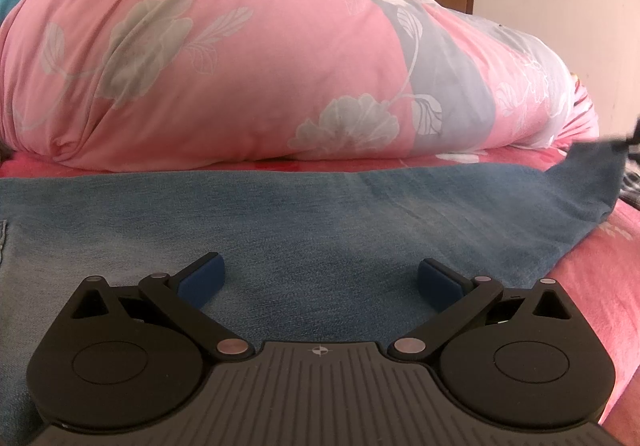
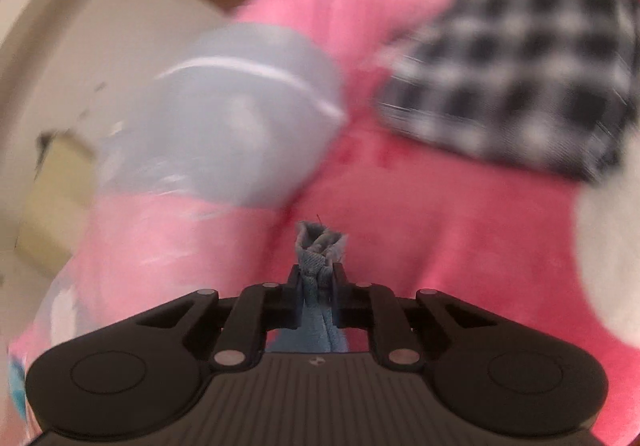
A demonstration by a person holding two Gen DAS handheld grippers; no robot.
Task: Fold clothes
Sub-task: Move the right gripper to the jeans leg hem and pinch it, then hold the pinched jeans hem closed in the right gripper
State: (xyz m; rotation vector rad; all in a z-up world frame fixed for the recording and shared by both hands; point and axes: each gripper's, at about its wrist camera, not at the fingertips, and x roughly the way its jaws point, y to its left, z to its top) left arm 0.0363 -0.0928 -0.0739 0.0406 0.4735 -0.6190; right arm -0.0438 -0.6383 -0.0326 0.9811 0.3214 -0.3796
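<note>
The jeans point(image 1: 280, 214) lie flat across the bed point(image 1: 600, 286), below the quilt point(image 1: 200, 66). The left gripper point(image 1: 320, 278) rests released on the denim, likely steadying it, while the right gripper point(image 2: 317, 286) pinches the leg end to fold it over.

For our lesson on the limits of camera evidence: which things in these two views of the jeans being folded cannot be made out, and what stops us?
- Jeans, left wrist view: near part hidden under the open left gripper; left side cut by the frame edge.
- Checked cloth, right wrist view: motion blur; kind of garment unclear.
- Right gripper: shut on a denim bunch; which part cannot be told.
</note>
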